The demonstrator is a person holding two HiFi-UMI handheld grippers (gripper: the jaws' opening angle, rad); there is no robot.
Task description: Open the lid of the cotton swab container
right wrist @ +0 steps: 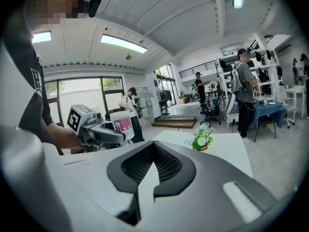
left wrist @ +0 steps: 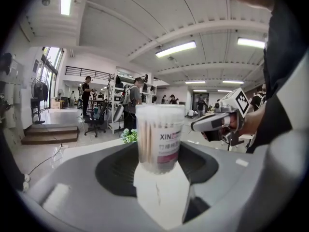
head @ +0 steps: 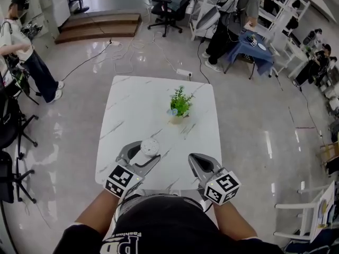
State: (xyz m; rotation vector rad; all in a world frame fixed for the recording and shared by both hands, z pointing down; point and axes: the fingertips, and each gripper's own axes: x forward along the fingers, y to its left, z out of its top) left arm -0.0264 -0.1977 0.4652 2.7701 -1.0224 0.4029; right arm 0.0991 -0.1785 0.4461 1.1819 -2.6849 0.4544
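The cotton swab container (head: pixel 150 146) is a clear round tub full of swabs with a white lid and a pink label. It stands upright between the jaws of my left gripper (head: pixel 144 153), which is shut on its sides near the table's front edge. In the left gripper view the container (left wrist: pixel 160 134) fills the gap between the jaws, lid on top. My right gripper (head: pixel 195 160) hovers to the right of it, shut and empty, apart from the container. In the right gripper view the closed jaws (right wrist: pixel 153 149) meet with nothing between them, and the container (right wrist: pixel 121 123) shows at the left.
The white marble table (head: pixel 132 105) carries a small potted plant (head: pixel 180 103) near its middle. A power strip and cables lie on the floor beyond it. People stand at the far left and far right, with chairs and shelving at the back.
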